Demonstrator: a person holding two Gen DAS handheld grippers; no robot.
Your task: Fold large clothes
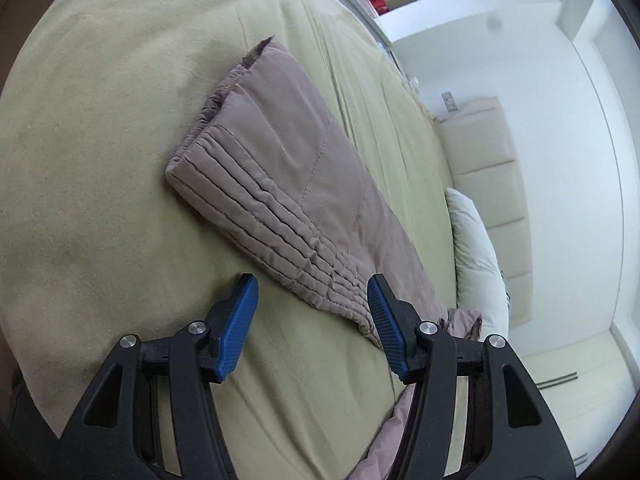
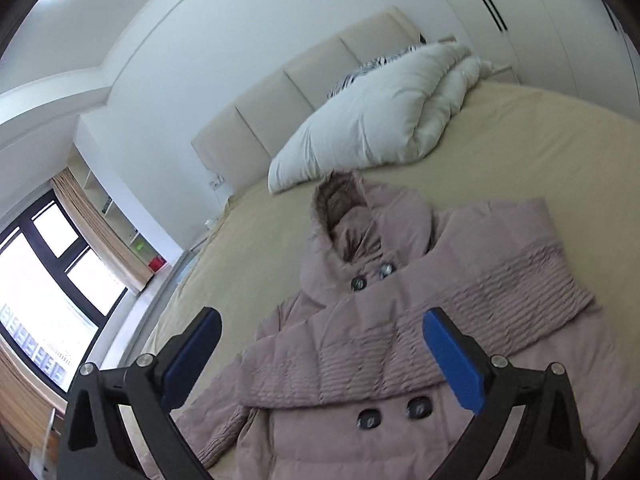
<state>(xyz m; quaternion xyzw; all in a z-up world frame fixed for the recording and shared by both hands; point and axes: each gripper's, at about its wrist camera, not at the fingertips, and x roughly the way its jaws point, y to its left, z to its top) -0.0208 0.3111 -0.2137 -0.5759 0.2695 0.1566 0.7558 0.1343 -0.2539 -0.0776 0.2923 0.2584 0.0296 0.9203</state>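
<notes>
Mauve quilted coat, no legible labels

Left gripper fingers partly apart, nothing btwn; right gripper fingers spread wide, nothing held.

Open left tool above coat sleeve on bed.

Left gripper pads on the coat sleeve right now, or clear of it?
Apart. The left wrist view shows the left gripper open, both pads clear of the sleeve, which lies flat on the bedspread ahead of the fingertips.
</notes>
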